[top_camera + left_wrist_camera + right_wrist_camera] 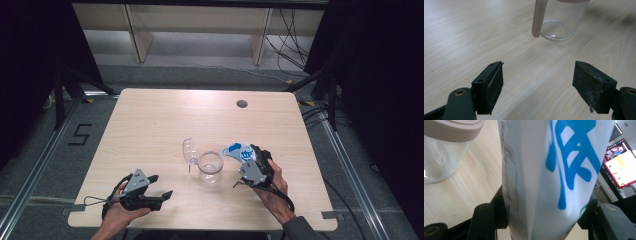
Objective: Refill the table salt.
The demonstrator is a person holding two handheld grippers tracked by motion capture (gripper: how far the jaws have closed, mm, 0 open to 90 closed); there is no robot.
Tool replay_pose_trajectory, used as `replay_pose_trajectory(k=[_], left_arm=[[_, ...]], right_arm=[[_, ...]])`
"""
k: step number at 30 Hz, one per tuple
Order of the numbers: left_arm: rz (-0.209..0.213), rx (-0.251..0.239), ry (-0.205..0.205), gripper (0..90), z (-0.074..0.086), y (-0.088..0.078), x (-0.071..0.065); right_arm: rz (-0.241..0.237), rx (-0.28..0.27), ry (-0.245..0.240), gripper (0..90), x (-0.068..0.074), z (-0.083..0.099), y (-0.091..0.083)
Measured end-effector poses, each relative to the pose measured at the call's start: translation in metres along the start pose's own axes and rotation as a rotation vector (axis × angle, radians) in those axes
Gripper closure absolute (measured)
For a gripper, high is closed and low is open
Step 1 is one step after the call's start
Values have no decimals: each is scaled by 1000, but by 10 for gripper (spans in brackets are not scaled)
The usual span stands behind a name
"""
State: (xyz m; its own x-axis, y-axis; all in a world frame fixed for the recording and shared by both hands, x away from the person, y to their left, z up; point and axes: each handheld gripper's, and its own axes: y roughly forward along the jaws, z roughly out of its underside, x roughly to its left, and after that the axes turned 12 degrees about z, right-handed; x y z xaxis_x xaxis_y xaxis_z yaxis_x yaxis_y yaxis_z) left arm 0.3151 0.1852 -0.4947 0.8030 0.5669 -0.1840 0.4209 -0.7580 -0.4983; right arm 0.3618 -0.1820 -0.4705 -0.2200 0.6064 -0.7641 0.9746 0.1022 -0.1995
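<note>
Pouch tilted toward the open jar, ready to pour

The right gripper [248, 172] clamps a white pouch [239, 151] with blue print just right of the clear jar [210, 167], tipping its top toward the jar's mouth, seemingly to empty it in. The jar's lid [189, 149] hangs open behind-left. The left gripper [161, 187] waits well left of the jar, jaws wide and empty.

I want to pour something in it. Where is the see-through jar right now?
In the high view the clear jar stands near the middle of the table, just left of the white and blue pouch held in the right gripper.
</note>
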Motion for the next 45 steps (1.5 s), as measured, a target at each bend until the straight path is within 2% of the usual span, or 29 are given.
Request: replay_pose_trajectory(k=[2, 4, 10, 13, 16, 17, 22, 23, 24, 25, 26, 29, 34, 35, 37, 39, 41, 42, 45], left_arm=[[8, -6, 1, 242, 0, 1, 0], [8, -6, 0, 242, 0, 1, 0], [8, -11, -2, 242, 0, 1, 0], [3, -3, 2, 242, 0, 0, 0], [7, -4, 1, 242, 0, 0, 0], [9, -9, -2, 242, 0, 0, 0], [13, -6, -1, 242, 0, 1, 0], [11, -7, -7, 242, 0, 1, -1], [11, -7, -6, 242, 0, 1, -1], [11, -7, -7, 242, 0, 2, -1], [11, -7, -7, 242, 0, 2, -1], [11, -7, -6, 242, 1, 1, 0], [6, 2, -3, 242, 0, 1, 0], [11, -4, -7, 242, 0, 1, 0], [13, -5, -7, 242, 0, 1, 0], [9, -3, -3, 242, 0, 1, 0], [10, -3, -5, 242, 0, 1, 0], [10, -1, -5, 242, 0, 1, 0], [13, -9, -8, 242, 0, 1, 0]], right_arm=[[11, -6, -4, 441, 1, 0, 0], [18, -13, -32, 443, 1, 0, 1], [21, -3, -32, 446, 4, 0, 0], [32, -11, -76, 447, 5, 0, 0], [39, -10, -81, 448, 5, 0, 0], [26, -12, -89, 447, 6, 0, 1], [57, -13, -121, 451, 7, -1, 0], [67, -9, -144, 451, 7, -1, -1], [44, -19, -153, 453, 8, -1, 1], [46, -13, -139, 454, 8, -1, 1], [59, -11, -150, 454, 9, -1, 1], [47, -9, -153, 455, 10, -1, 4], [68, -3, -170, 455, 11, -2, 5], [42, -3, -162, 455, 12, -2, 7], [67, -2, -180, 455, 11, -2, 7], [47, -4, -166, 455, 12, -2, 8], [69, -2, -177, 455, 12, -2, 7], [45, 0, -167, 455, 12, -2, 8], [63, 3, -185, 455, 12, -3, 9]])
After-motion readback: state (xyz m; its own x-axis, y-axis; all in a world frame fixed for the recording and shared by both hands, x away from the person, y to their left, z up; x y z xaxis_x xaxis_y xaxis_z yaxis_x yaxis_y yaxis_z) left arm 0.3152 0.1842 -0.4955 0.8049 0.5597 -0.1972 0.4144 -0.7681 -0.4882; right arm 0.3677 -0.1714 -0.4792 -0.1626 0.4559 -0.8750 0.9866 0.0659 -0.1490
